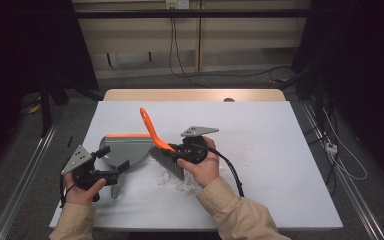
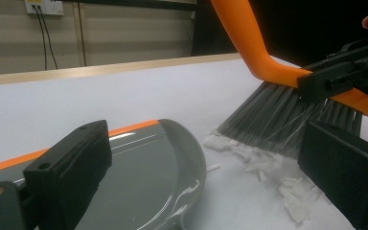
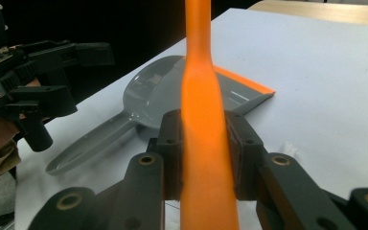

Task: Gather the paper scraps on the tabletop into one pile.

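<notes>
Brush clenched in right gripper, bristles on scraps. Left gripper, jaws apart, at dustpan's 7 o'clock, gripping nothing.

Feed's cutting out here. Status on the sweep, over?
Right gripper shut on brush. Left gripper open, near dustpan. White scraps under bristles. Nothing blocking.

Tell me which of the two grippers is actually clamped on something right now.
The right gripper: its jaws squeeze the brush by its orange handle, bristles down at the white scraps. The left gripper stands open by the dustpan.
</notes>
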Action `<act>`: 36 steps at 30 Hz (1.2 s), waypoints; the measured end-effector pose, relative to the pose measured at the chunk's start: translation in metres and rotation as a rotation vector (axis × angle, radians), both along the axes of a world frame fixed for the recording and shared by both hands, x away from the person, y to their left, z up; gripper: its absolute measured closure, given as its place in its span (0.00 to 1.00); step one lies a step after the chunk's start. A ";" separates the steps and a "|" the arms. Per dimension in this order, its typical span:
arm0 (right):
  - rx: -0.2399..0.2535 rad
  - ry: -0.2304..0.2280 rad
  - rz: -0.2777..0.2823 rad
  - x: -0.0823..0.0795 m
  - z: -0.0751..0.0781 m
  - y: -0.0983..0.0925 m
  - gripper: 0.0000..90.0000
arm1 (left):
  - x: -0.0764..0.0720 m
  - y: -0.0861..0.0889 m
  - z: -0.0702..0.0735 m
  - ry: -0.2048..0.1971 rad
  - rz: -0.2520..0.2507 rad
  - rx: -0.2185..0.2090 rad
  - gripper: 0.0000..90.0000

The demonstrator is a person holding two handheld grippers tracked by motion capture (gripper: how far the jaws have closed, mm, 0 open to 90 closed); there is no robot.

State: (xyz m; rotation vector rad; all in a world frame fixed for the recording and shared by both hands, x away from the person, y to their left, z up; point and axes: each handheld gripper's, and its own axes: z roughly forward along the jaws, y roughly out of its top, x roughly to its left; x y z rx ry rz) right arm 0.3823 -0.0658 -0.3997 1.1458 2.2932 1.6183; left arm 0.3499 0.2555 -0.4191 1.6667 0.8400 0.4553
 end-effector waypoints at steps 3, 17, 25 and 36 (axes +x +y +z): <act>0.013 0.016 0.012 -0.002 -0.001 0.003 0.80 | 0.000 0.000 0.000 0.002 0.006 -0.004 0.05; 0.000 0.149 0.026 -0.008 -0.031 0.019 0.80 | 0.000 0.001 0.000 -0.003 0.006 -0.007 0.05; -0.055 0.164 -0.068 0.006 -0.032 0.002 0.80 | 0.000 0.001 0.000 -0.002 0.006 -0.003 0.05; -0.045 0.094 -0.113 0.009 -0.010 -0.011 0.80 | 0.000 0.000 0.001 -0.006 0.010 -0.010 0.05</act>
